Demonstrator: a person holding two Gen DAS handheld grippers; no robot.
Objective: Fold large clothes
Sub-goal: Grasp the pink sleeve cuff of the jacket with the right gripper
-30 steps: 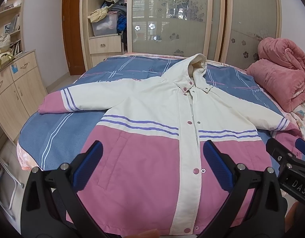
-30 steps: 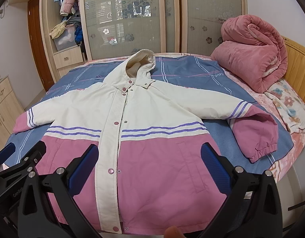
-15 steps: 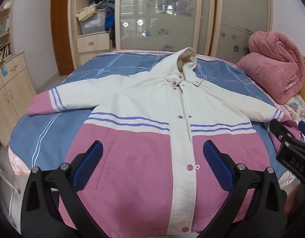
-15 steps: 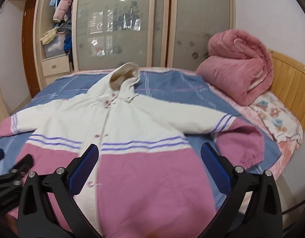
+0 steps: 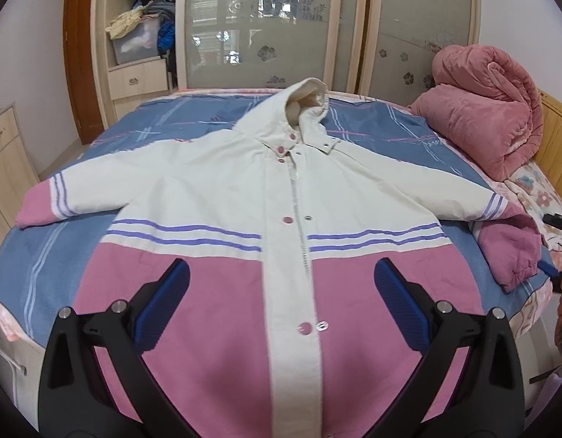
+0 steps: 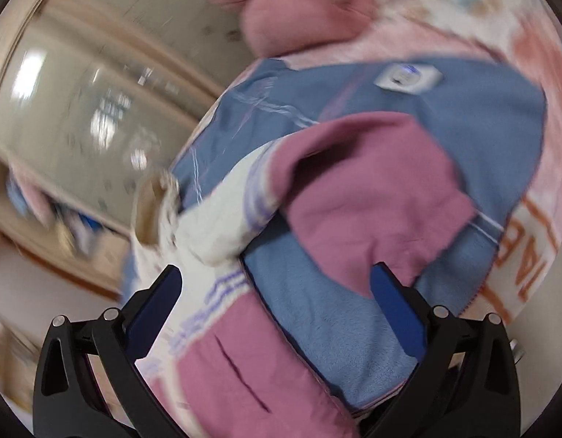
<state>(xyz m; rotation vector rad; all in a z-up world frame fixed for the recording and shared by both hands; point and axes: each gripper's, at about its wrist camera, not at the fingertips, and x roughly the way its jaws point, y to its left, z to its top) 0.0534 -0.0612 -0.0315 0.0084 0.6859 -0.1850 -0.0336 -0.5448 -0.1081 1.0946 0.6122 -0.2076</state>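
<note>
Jacket (image 5: 281, 197): flat on bed (image 5: 54, 248), hood away, front up.
Right gripper (image 6: 277, 314): jaws apart, empty, just before pink right cuff (image 6: 375, 204); nearer arm.
Left gripper (image 5: 281, 303): jaws apart, empty, over hem.

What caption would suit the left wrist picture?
Open left gripper above a pink-and-cream hooded jacket spread flat on a blue bed.
</note>
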